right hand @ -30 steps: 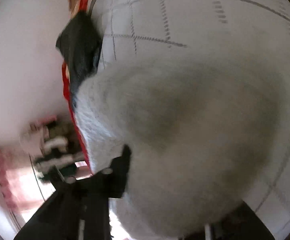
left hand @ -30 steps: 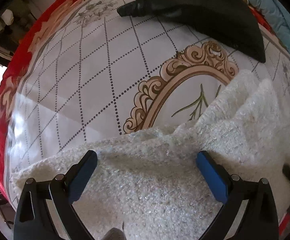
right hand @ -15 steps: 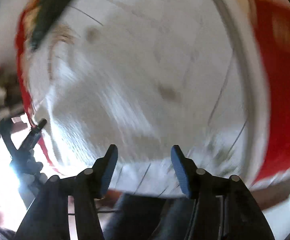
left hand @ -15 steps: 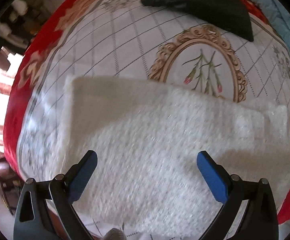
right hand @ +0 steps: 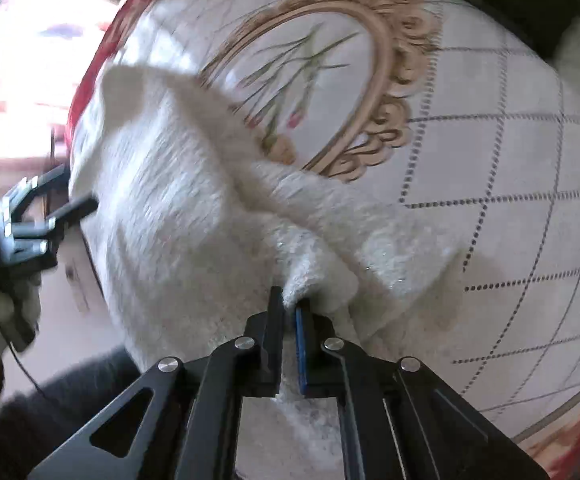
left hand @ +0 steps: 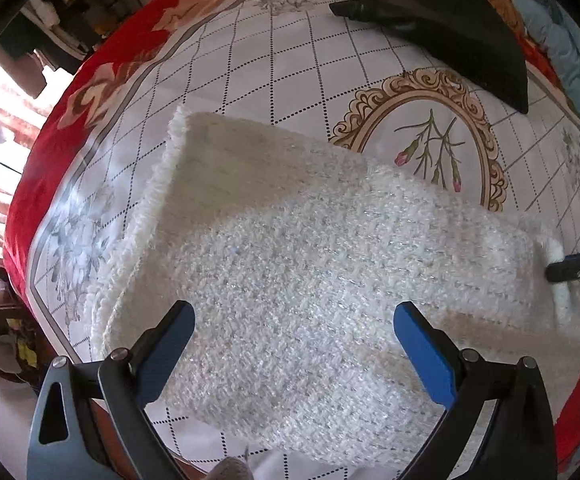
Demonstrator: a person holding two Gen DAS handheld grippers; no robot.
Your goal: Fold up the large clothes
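**White knit spread flat, right gripper pinching its corner**

Since a second ago the white fluffy garment has gone from a bunched heap under the left gripper to a broad folded slab lying across the patterned bedspread, and the right gripper, whose fingers stood apart half a second back, has closed onto the cloth

Seen from the left wrist, the garment fills the middle of the view, running from about 10 o'clock down to 4 o'clock, with one edge covering part of the gold oval medallion. The left gripper hangs above it with its blue pads spread wide and nothing between them; the pads do not touch the knit. At 1 o'clock a black garment lies on the bedspread, well apart from the white one, and a pale blue cloth sits at the far edge at 2 o'clock

From the right wrist, the fingers are pressed together on a raised fold of the white knit at 6 o'clock, the cloth tenting up from the pinch. The left gripper shows at 9 o'clock
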